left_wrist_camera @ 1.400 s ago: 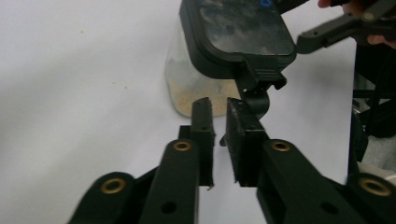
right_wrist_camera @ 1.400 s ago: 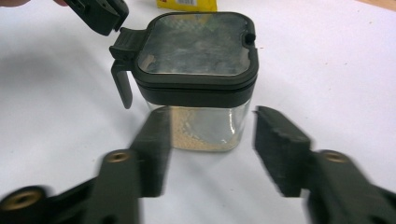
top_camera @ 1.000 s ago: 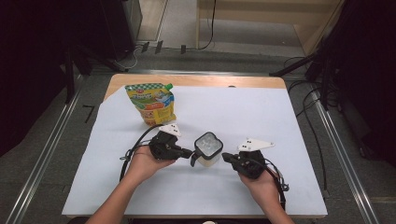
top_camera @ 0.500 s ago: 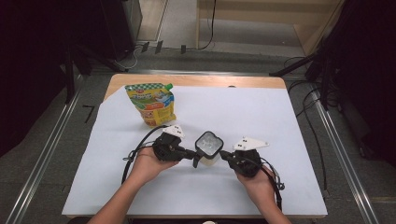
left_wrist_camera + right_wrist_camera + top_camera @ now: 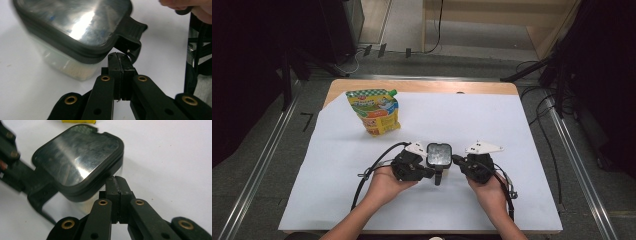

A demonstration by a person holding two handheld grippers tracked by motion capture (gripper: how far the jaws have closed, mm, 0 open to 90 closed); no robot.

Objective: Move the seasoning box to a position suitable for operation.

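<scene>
Two clenched claws, left claw (image 5: 438, 176) and right claw (image 5: 455, 160), flank the lidded container (image 5: 439, 154) on the desk (image 5: 512, 130), seemingly working its latch (image 5: 131, 35); next, one claw likely must spread to grip it.

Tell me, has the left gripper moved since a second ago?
Yes. The left gripper has shifted rightward, away from the sauce pouch, closing in beside the container.

The white sheet (image 5: 512, 125) on the table is evenly bright, and the room around it is very dark. Just beyond the closed jaws, the shiny lid (image 5: 77, 22) of the container carries a strong white glare. Its far left edge is blurred; the jaws themselves look sharp. Shadows are soft.
</scene>
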